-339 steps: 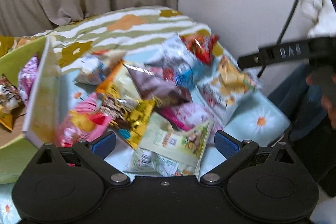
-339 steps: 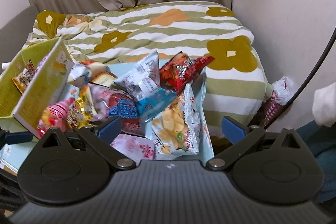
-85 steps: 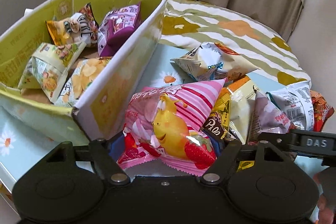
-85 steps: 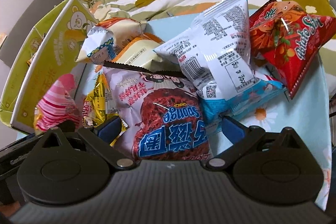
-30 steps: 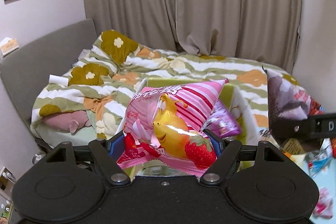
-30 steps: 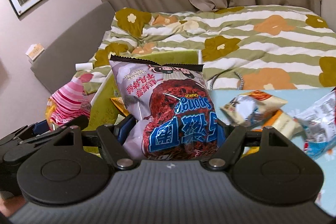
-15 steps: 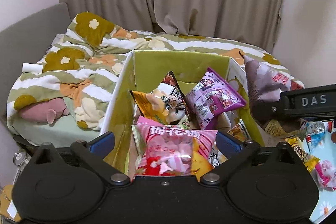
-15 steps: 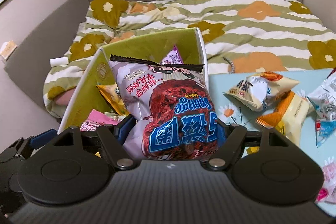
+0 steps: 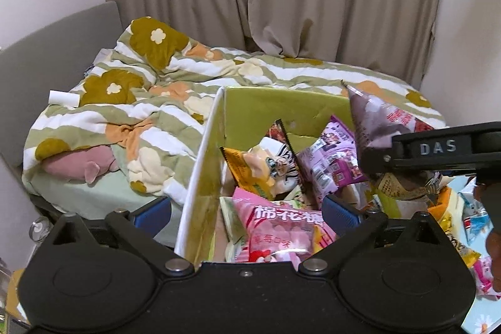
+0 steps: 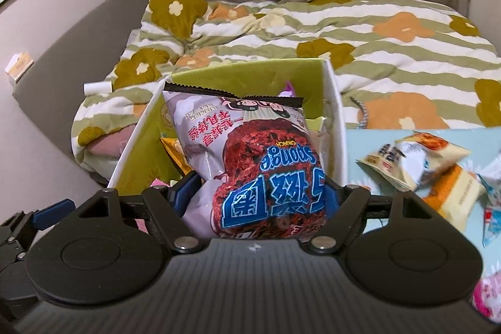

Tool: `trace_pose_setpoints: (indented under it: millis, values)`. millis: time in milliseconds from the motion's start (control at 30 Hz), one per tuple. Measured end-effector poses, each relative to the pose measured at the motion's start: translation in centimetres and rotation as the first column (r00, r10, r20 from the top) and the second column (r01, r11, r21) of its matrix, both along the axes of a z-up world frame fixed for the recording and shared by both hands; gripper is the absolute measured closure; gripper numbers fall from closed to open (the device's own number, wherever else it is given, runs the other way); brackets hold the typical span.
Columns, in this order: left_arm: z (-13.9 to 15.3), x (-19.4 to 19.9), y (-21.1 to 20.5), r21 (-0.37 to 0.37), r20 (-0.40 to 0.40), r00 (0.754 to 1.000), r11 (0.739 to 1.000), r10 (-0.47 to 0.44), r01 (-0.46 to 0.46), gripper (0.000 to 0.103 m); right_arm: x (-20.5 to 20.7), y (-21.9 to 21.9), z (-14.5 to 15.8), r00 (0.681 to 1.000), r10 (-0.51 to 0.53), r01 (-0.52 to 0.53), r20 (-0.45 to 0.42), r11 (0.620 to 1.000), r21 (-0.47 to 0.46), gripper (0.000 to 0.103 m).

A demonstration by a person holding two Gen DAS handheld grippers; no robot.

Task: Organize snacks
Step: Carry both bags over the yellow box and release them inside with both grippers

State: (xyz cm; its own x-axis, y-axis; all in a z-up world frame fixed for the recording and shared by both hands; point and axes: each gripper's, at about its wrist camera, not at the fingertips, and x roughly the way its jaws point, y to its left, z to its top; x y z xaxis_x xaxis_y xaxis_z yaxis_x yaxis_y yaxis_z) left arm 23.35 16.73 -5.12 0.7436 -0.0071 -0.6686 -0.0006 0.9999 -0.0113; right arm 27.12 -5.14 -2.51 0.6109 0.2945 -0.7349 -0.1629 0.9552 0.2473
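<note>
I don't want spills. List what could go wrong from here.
The right hand-held gripper has just been opening its jaws around the purple snack bag above the green box; it could land on the packets piled inside and slide over the wall. The left hand-held gripper hangs open close by; the two could knock together.

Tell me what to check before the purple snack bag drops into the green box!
1. Pale purple plastic Sponge snack bag above the green cardboard box: ok, near its right wall.
2. Right hand-held gripper has let go: cannot tell; its jaws have just been opening, with the bag between them.
3. Left hand-held gripper empty: ok, open.
4. Pink plastic marshmallow bag inside the box: ok.
</note>
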Motion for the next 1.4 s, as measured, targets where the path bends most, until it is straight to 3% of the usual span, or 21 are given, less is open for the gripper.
trace_pose_setpoints:
  millis: [67,400,767,1067,1400]
  values:
    - [-0.1,0.2,0.0,0.006,-0.009,1.000,1.000,0.004,-0.004,0.000,0.5,0.2,-0.6,1.000,0.000,0.000,0.004,1.000,0.007,0.000]
    - [-1.0,0.3,0.0,0.003,-0.051,0.999,1.000,0.004,-0.004,0.000,0.4,-0.4,-1.6,1.000,0.007,-0.007,0.006,1.000,0.026,0.000]
    - [1.2,-1.2,-0.3,-0.006,0.010,1.000,1.000,-0.018,0.018,0.000,-1.9,-1.6,1.2,0.997,0.000,-0.003,0.073,0.999,0.049,0.000]
    - [3.8,-3.0,-1.9,-0.025,0.061,0.991,0.993,-0.115,0.117,0.000,-6.4,-4.5,4.9,0.986,-0.075,0.070,0.148,0.997,0.036,0.000]
    - [4.8,-5.2,-6.9,-0.061,0.085,0.965,0.965,-0.250,0.255,0.000,-11.8,-11.5,7.4,0.951,-0.221,0.231,0.216,0.973,-0.022,0.000]
